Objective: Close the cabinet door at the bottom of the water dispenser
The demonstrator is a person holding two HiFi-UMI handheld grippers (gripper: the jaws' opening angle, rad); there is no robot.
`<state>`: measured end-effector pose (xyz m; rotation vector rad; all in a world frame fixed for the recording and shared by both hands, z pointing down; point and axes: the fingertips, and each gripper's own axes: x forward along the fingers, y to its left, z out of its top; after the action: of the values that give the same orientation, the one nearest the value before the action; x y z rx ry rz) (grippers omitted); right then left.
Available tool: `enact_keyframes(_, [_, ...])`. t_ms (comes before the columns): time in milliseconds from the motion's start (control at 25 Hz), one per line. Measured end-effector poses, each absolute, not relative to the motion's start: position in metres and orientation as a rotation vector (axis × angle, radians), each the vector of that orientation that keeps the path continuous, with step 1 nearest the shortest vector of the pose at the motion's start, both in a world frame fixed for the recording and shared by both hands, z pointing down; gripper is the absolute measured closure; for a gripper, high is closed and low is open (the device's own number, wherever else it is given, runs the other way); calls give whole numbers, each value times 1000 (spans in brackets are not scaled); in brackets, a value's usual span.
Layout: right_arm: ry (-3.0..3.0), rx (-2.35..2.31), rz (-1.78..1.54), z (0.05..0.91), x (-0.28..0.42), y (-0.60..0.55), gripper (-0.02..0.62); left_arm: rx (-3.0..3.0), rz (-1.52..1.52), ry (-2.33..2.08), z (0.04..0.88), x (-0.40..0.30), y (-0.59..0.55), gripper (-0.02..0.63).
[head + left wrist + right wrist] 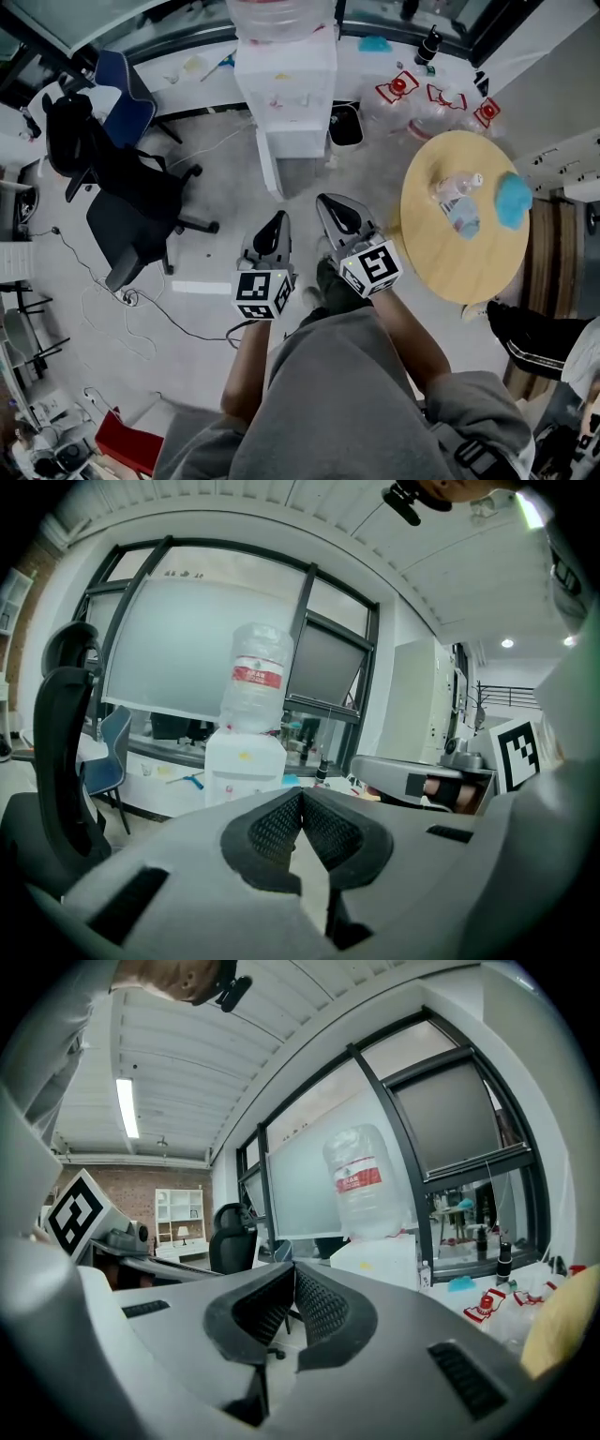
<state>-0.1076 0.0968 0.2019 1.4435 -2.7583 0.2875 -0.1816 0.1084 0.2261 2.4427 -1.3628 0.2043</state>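
Forearms (248, 375) reach forward from the person's lap, side by side and low over the floor. Each carries a gripper that points ahead at the water dispenser (286, 89). The left gripper (275, 225) lies nearly straight. Its jaws are pressed together at the tips with nothing between them, as the left gripper view shows (300, 794). The right gripper (336, 214) angles slightly inward toward its partner. It is likewise clenched on nothing in the right gripper view (292, 1267).

The dispenser stands upright straight beyond both sets of jaws, well apart from them, with a large water bottle (255, 691) inverted on top. At its foot the cabinet door (270, 173) is swung out. From above it shows as a narrow white panel running from the left side of the dispenser's front toward the left gripper, with its free edge nearest the jaws.

Grey floor (225, 272) spreads under the grippers. A round wooden table (459, 258) sits off to the right of the right gripper and carries a small bottle (457, 199) and a blue cloth (514, 200). A black office chair (131, 211) stands to the left of the left gripper. Dark-framed windows run behind the dispenser.
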Motion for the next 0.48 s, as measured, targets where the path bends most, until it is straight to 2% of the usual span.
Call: enact_keyframes(480, [-2705, 1477, 482, 254, -64, 14, 583, 2379, 328, -1299, 275, -140, 20, 597])
